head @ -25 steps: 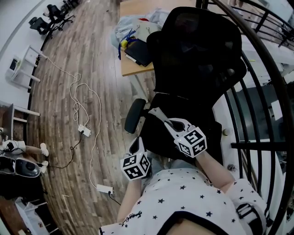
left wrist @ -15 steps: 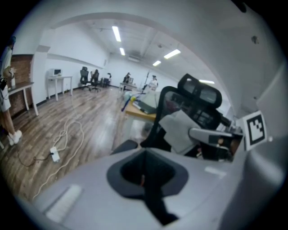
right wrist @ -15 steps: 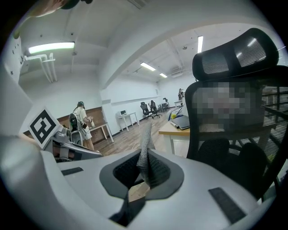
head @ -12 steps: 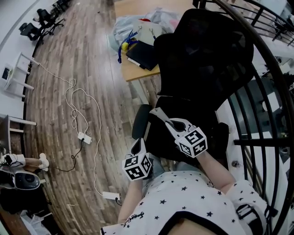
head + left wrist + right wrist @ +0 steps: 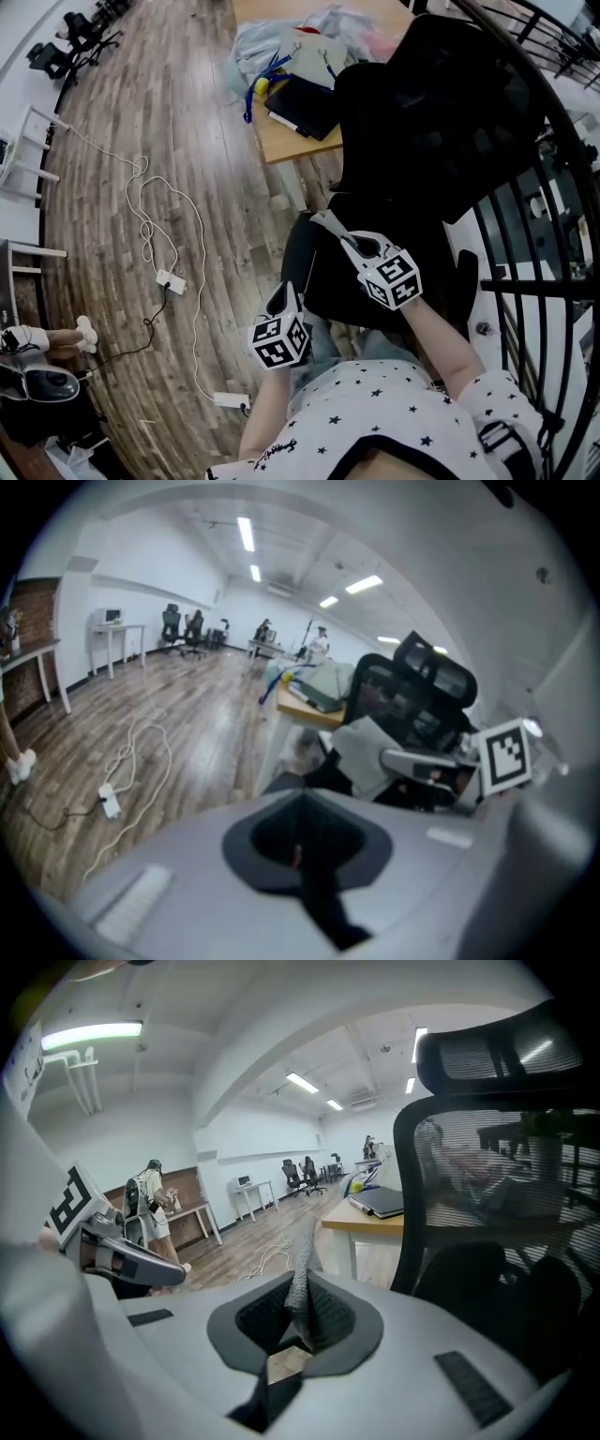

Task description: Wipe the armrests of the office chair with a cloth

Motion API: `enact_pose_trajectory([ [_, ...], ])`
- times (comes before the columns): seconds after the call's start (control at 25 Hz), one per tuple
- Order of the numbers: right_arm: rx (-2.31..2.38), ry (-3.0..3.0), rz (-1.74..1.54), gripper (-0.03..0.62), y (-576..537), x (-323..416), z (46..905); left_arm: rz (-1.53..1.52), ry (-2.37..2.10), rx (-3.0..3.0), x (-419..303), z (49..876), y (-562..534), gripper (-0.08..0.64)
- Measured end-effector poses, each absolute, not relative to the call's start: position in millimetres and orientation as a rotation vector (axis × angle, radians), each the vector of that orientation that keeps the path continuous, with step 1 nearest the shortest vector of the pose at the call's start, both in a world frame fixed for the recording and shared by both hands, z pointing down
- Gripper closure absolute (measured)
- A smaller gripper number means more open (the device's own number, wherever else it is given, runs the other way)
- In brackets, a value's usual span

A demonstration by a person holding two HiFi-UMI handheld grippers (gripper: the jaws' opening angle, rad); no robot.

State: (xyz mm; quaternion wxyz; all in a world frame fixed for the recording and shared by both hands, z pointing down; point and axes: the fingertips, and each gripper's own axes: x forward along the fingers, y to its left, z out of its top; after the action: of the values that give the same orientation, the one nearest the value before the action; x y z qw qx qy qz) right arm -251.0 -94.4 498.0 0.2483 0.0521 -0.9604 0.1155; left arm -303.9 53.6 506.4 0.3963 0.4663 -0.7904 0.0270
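Observation:
The black office chair stands in front of me, its left armrest beside the seat and its right armrest by the railing. My right gripper reaches over the seat, close to the left armrest, and is shut on a grey cloth. In the left gripper view that cloth hangs as a pale fold from the right gripper's tip. My left gripper hovers low by the seat's front left corner. Its jaws are shut with nothing seen between them.
A wooden desk with bags and a dark laptop stands behind the chair. White cables and a power strip lie on the wood floor to the left. A black metal railing runs along the right.
The chair has shifted up and right in the head view. The right gripper has risen slightly with the cloth and now sits nearer the left armrest. The left gripper has barely moved.

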Motion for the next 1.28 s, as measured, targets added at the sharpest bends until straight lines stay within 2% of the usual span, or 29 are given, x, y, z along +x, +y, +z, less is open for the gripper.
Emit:
enact_pose_trajectory([
  [0.64, 0.204, -2.508, 0.219, 0.565, -141.9, -319.8, 574.0, 0.072, -1.930, 1.165, -340.4, 544.3, 58.0, 0.554],
  [1.28, 0.144, -2.344, 0.168, 0.565, -134.3, -356.9, 660.7, 0.042, -1.887, 1.086, -349.6, 582.0, 69.7, 0.554],
])
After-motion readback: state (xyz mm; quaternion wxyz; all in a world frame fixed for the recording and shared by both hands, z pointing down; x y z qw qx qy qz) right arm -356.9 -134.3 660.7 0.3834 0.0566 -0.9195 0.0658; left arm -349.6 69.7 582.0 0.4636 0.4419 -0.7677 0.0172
